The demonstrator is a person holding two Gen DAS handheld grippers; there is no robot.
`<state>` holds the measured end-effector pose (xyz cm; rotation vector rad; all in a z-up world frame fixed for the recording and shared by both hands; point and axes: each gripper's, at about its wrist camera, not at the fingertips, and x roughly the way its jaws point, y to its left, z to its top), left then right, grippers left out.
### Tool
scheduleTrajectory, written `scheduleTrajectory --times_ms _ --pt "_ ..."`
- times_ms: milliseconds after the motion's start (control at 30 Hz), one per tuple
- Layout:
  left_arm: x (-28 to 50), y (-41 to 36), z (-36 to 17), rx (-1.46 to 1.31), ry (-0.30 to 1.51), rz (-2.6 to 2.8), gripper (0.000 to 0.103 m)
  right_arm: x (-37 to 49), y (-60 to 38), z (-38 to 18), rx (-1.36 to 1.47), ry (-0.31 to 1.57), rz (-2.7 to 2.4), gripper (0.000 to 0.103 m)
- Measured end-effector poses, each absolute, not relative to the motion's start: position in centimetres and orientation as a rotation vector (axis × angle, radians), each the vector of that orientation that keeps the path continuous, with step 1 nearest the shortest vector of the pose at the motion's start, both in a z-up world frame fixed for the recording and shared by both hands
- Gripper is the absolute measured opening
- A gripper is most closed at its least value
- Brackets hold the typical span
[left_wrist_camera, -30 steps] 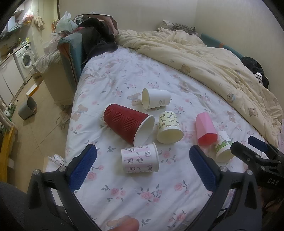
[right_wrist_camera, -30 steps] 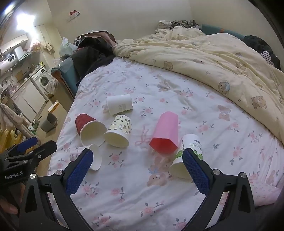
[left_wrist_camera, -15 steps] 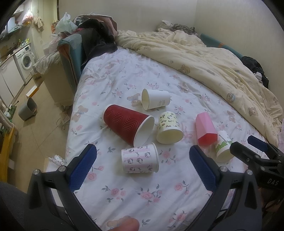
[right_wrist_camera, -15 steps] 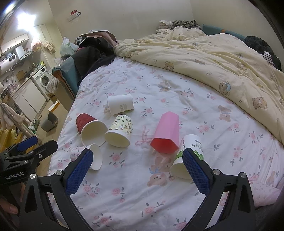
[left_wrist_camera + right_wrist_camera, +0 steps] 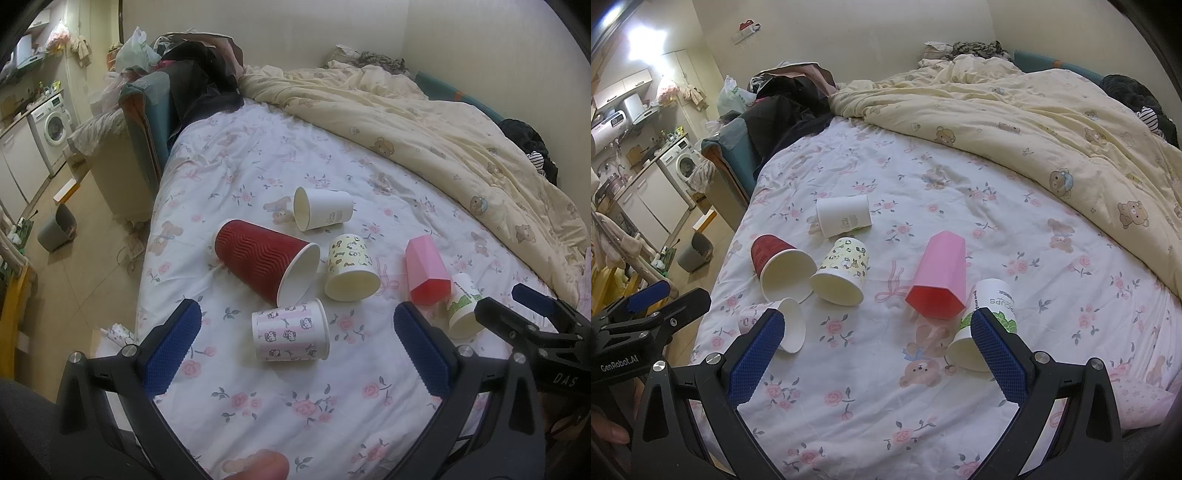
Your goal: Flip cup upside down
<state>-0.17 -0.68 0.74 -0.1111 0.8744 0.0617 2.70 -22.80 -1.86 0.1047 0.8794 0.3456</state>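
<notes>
Approach step — nothing gripped. Left claw (image 5: 297, 343) wide, empty, above kitty-print cup (image 5: 290, 335) lying sideways near bed (image 5: 258, 406) front-left edge. Right claw (image 5: 877, 349) wide, empty. Next, probably: descend, pinch cup wall, rotate mouth-down.

six cups on their sides: one red ribbed paper cup (image 5: 264, 266), one pink faceted plastic cup (image 5: 426, 273), four white printed paper cups (image 5: 290, 335).
</notes>
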Motion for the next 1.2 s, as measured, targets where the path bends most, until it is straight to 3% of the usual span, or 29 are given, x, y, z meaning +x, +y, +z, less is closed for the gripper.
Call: scheduleTrajectory --times_ms 1200 --pt "0.13 -0.41 0.14 -0.127 0.941 0.026 0.103 2.47 -22.37 -1.49 0.114 0.871 0.344 0.103"
